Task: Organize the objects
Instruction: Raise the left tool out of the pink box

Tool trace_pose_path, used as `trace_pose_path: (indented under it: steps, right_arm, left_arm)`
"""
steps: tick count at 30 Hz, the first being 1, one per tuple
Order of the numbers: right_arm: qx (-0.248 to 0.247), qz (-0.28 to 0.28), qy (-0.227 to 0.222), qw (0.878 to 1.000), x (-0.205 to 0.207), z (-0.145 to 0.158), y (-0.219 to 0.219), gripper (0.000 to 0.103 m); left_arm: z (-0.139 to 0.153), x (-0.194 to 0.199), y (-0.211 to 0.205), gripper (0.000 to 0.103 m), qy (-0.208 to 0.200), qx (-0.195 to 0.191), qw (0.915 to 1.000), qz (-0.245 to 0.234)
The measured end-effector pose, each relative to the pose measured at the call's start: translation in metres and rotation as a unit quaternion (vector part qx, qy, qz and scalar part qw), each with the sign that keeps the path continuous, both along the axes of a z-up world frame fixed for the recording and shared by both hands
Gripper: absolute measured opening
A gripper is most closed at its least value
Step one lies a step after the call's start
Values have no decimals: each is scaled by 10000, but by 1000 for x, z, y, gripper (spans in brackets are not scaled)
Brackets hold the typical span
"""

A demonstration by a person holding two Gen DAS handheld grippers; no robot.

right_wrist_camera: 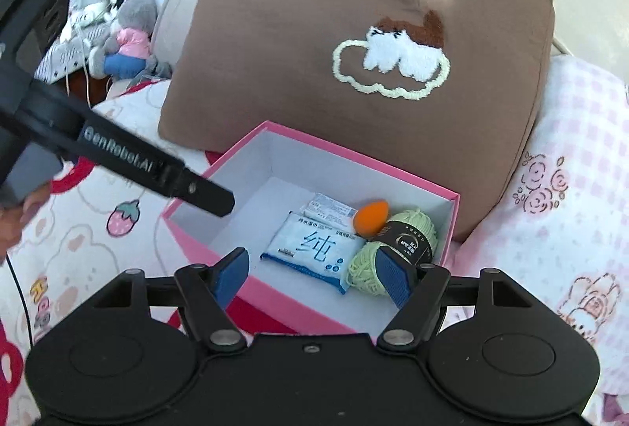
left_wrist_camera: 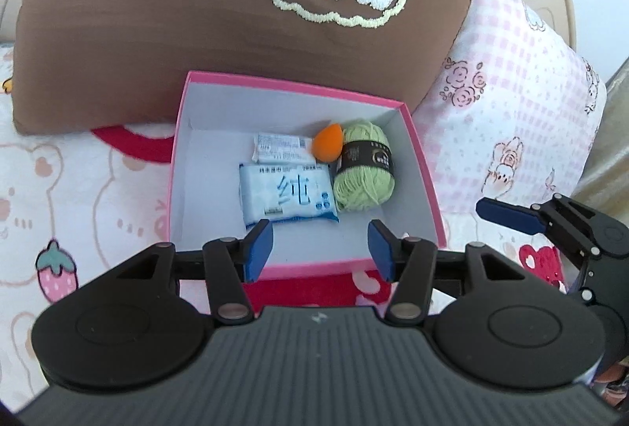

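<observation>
One pink box [left_wrist_camera: 422, 166] sits on the bed [left_wrist_camera: 78, 190] against a brown pillow [left_wrist_camera: 157, 13]. Inside: two tissue packs [left_wrist_camera: 289, 196], one orange sponge [left_wrist_camera: 328, 142], one green yarn ball [left_wrist_camera: 363, 166]. The left claw [left_wrist_camera: 320, 249] and right claw [right_wrist_camera: 312, 278] are both part open and empty, above the box's near edge.

Matt cardboard box [left_wrist_camera: 424, 166], fuzzy wool yarn [left_wrist_camera: 363, 170], glossy plastic packet [left_wrist_camera: 287, 196]

pink box [right_wrist_camera: 204, 237] | yarn [right_wrist_camera: 393, 253], wipes pack [right_wrist_camera: 310, 249] inside | right tool [right_wrist_camera: 312, 278] empty
</observation>
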State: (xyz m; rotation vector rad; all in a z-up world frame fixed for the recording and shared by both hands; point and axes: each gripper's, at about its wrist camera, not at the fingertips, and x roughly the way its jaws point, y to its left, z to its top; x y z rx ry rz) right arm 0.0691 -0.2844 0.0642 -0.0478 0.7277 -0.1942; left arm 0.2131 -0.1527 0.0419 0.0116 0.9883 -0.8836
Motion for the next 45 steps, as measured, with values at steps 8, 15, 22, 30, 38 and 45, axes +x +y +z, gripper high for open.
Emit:
trace_pose_path:
  steps: [8, 15, 22, 30, 38, 45]
  right_arm:
    - [53, -58, -63, 9999, -18, 15, 15, 80]
    - [-47, -108, 53, 9999, -32, 18, 25, 85]
    - [7, -61, 314, 9995, -39, 10, 32, 99]
    - [-160, 28, 327, 9993, -55, 10, 46, 99]
    - [-74, 470, 315, 9984, -63, 11, 54, 99]
    - [-10, 454, 277, 9986, -69, 11, 53, 99]
  left_arm:
    - [11, -25, 17, 52, 26, 81, 9999, -114]
    - [23, -39, 35, 62, -171, 144, 9997, -77]
    - [29, -63, 49, 79, -563, 246, 9978, -260]
    - [26, -81, 46, 97, -600, 413, 9956, -588]
    - [19, -82, 55, 98, -431, 457, 9959, -645]
    - [16, -84, 60, 98, -382, 457, 9959, -683]
